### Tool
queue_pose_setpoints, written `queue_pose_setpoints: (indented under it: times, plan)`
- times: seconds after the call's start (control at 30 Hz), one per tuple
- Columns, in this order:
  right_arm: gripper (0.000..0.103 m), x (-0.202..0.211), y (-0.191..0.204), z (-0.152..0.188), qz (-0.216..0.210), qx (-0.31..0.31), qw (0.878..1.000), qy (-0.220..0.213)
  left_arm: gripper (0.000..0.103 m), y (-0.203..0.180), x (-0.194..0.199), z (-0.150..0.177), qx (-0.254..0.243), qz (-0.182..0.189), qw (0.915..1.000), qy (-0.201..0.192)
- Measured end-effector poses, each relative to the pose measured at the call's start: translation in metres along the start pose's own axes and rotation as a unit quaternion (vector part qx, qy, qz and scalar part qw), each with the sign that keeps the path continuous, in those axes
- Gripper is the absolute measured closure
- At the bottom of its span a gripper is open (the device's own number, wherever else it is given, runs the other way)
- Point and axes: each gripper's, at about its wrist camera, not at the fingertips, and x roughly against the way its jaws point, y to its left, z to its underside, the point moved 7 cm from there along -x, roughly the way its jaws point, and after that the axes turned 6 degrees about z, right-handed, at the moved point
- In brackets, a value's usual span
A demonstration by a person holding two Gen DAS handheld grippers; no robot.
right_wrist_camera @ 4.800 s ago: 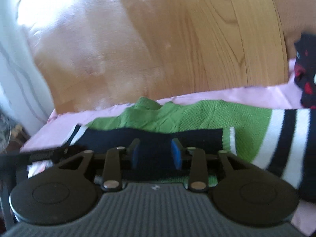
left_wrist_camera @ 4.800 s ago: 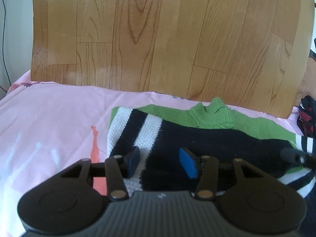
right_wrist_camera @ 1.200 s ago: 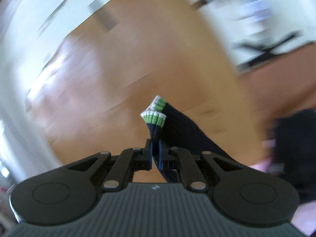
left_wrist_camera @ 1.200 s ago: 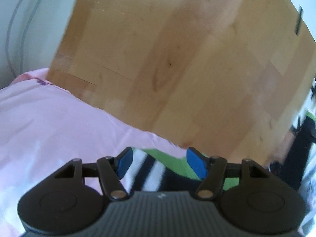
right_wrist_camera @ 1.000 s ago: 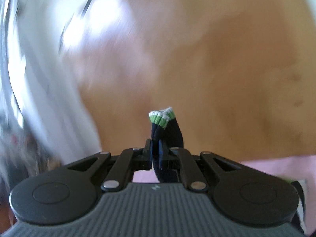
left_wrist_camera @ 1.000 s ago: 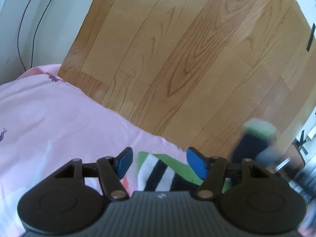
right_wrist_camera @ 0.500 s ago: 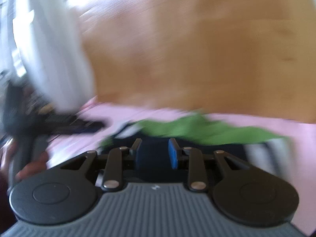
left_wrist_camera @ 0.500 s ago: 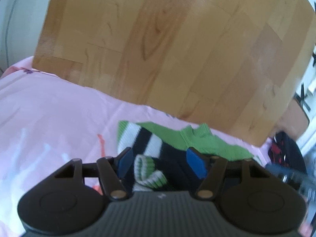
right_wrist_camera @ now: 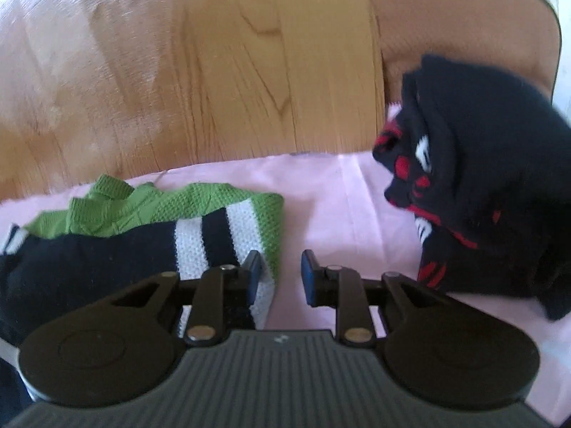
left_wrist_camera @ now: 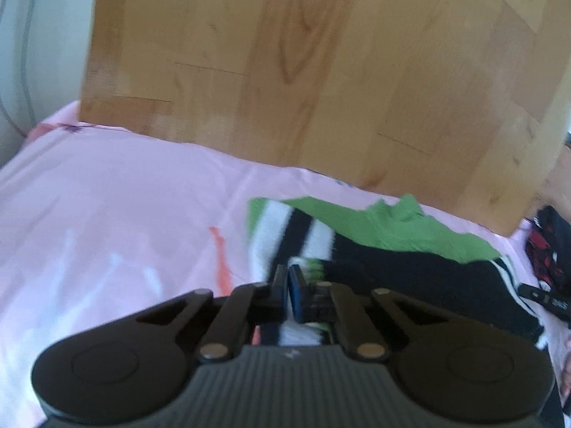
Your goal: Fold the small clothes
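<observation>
A small knit sweater (left_wrist_camera: 392,246), green with black and white stripes, lies on the pink bedsheet (left_wrist_camera: 117,207). My left gripper (left_wrist_camera: 288,287) is shut at the sweater's left striped edge, next to a folded sleeve cuff; whether cloth is between the pads is hidden. In the right wrist view the sweater (right_wrist_camera: 150,228) lies left of centre. My right gripper (right_wrist_camera: 280,278) is open and empty, low over the sheet, its left finger at the sweater's right striped edge.
A wooden headboard (left_wrist_camera: 321,71) stands behind the bed. A dark navy garment with red and white marks (right_wrist_camera: 474,185) lies heaped on the sheet right of my right gripper. Part of the other gripper (left_wrist_camera: 542,299) shows at the right edge.
My right gripper let go of the sleeve cuff and moved to the sweater's right edge. My left gripper has shut at the left edge.
</observation>
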Motion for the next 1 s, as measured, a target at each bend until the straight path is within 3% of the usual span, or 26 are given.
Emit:
queue_pose_setpoints:
  times: [0.17,0.3,0.4,0.5,0.57,0.63,0.87,1.0]
  plan:
    - [0.073,0.020,0.011,-0.010,-0.035,-0.020,0.998,-0.042,0.098,0.000,0.019,-0.011,0.017,0.019,0.9990,-0.037]
    - [0.073,0.027,0.049,-0.017,-0.106,-0.011,0.994,-0.036,0.085,-0.014,0.010,-0.005,-0.007,0.028,0.9994,-0.019]
    - [0.073,0.031,0.088,-0.009,-0.163,0.011,0.986,-0.019,0.089,-0.022,-0.008,0.007,-0.031,0.026,0.9990,0.015]
    - [0.074,0.024,0.123,0.005,-0.202,0.040,0.978,0.009,0.100,-0.019,-0.019,0.012,-0.070,-0.023,0.9971,0.021]
    - [0.075,0.006,0.138,0.022,-0.179,0.082,0.980,0.036,0.100,-0.010,-0.024,0.012,-0.079,-0.069,0.9942,0.024]
    - [0.076,0.003,0.142,0.023,-0.173,0.104,0.979,-0.003,0.100,-0.004,-0.024,0.010,-0.066,-0.061,0.9956,0.023]
    - [0.073,0.029,0.111,0.020,-0.144,0.068,0.987,-0.008,0.095,0.018,0.001,-0.008,0.010,-0.038,0.9991,-0.016]
    - [0.071,0.037,0.098,0.016,-0.148,0.042,0.988,-0.003,0.090,0.029,-0.003,-0.009,0.043,-0.033,0.9985,-0.006]
